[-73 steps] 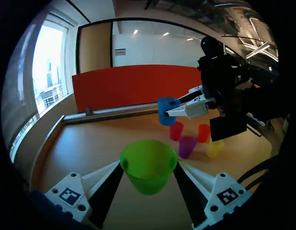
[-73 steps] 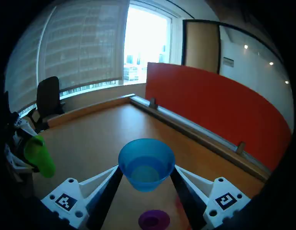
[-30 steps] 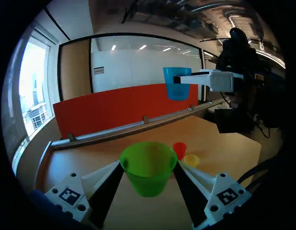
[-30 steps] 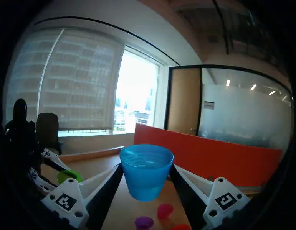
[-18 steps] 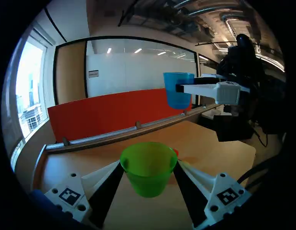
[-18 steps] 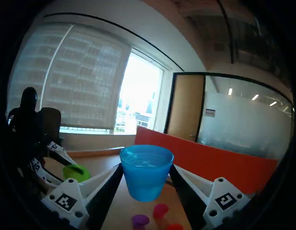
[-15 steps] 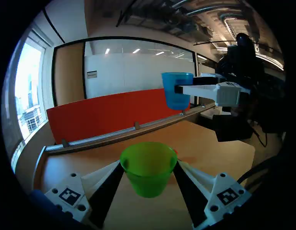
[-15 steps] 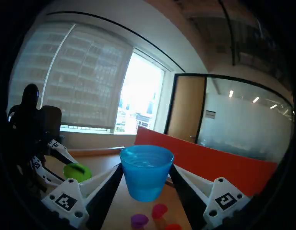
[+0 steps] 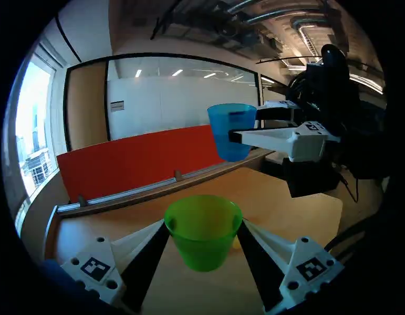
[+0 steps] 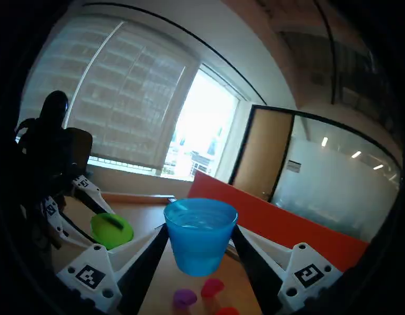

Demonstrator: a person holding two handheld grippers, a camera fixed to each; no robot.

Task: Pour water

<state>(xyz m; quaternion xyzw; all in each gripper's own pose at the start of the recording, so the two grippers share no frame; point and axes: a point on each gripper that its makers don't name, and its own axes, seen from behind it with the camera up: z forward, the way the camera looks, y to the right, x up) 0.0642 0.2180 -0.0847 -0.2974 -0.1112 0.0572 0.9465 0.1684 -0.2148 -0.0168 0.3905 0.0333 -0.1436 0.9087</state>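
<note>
In the left gripper view my left gripper (image 9: pixel 203 239) is shut on a green cup (image 9: pixel 203 230), held upright above the wooden table (image 9: pixel 286 202). The blue cup (image 9: pixel 231 130) hangs higher and to the right there, clamped by the other gripper. In the right gripper view my right gripper (image 10: pixel 200 244) is shut on that blue cup (image 10: pixel 200 241), which holds water and stands nearly upright. The green cup (image 10: pixel 112 230) appears at the lower left of that view, its mouth turned toward the camera, between the other gripper's white fingers (image 10: pixel 63 235).
An orange partition (image 9: pixel 134 155) with a metal rail runs along the table's far edge. Small purple (image 10: pixel 184 298) and red (image 10: pixel 211 287) cups stand on the table below the blue cup. A dark chair (image 10: pixel 82 146) is by the window. A person in dark clothing (image 9: pixel 333 84) holds the grippers.
Both cups have been lifted well above the table since the earliest frames. The blue cup has drifted left and nearer to the green cup; the green cup's mouth now faces the right gripper more.
</note>
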